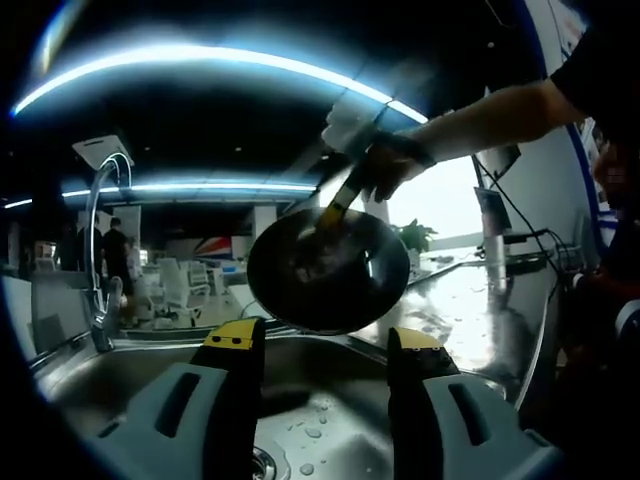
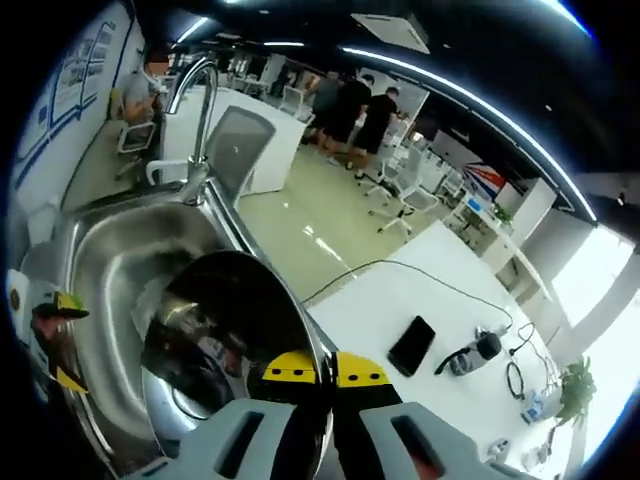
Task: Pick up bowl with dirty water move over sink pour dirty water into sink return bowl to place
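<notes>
Right claw [image 2: 327, 372] pinches the bowl [image 2: 235, 345] by its rim, tipped over the sink [image 2: 100, 270], beside the faucet [image 2: 195, 110]. Left claw [image 1: 325, 345] spread, empty, low over the basin. Judgement: hold the tilt until dripping stops, then level before returning to desk [image 2: 400, 300].

Bowl [image 1: 328, 268] held tilted above sink [image 1: 150, 375], at 12 o'clock from left gripper [image 1: 325, 345]. Faucet [image 1: 100, 250] stood at sink rim, 10 o'clock. Bowl rim clamped by right gripper [image 2: 325, 372]. Phone [image 2: 411, 345] laid on counter [image 2: 400, 300], 2 o'clock.
</notes>
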Action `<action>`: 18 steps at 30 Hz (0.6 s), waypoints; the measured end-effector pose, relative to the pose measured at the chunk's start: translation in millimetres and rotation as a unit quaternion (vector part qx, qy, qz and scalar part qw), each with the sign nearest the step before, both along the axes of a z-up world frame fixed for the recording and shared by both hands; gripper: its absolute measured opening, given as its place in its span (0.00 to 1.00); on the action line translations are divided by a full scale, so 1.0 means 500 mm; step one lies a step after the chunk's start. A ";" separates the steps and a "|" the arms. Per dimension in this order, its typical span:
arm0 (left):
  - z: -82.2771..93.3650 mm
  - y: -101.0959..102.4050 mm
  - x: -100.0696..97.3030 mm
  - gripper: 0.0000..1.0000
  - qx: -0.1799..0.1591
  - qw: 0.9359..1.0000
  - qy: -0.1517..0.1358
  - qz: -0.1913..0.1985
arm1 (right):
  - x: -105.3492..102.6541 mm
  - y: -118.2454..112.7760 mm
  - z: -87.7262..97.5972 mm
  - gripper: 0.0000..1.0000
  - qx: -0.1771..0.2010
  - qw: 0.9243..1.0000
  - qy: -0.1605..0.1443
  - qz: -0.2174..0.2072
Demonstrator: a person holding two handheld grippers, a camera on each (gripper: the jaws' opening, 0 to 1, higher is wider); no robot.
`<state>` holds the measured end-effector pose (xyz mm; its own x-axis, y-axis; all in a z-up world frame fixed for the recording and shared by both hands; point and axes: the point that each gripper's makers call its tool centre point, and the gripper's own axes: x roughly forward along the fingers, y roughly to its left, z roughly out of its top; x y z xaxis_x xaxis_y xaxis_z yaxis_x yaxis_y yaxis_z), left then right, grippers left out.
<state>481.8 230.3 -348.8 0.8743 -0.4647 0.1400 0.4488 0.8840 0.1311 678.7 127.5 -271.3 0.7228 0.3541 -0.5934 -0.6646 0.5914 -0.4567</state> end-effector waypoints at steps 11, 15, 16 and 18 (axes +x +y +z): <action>-0.003 -0.007 -0.003 0.47 0.005 1.000 0.002 -0.008 | 0.010 0.016 0.003 0.00 -0.033 0.999 -0.027 0.018; -0.003 -0.006 -0.003 0.47 0.004 1.000 0.001 -0.007 | 0.015 0.022 0.011 0.00 -0.033 0.999 -0.033 0.020; -0.003 -0.006 -0.002 0.47 0.004 1.000 0.001 -0.008 | 0.015 0.024 0.012 0.00 -0.033 0.999 -0.035 0.020; -0.003 -0.005 -0.002 0.47 0.004 1.000 0.001 -0.008 | 0.014 0.028 0.014 0.00 -0.036 0.998 -0.043 0.024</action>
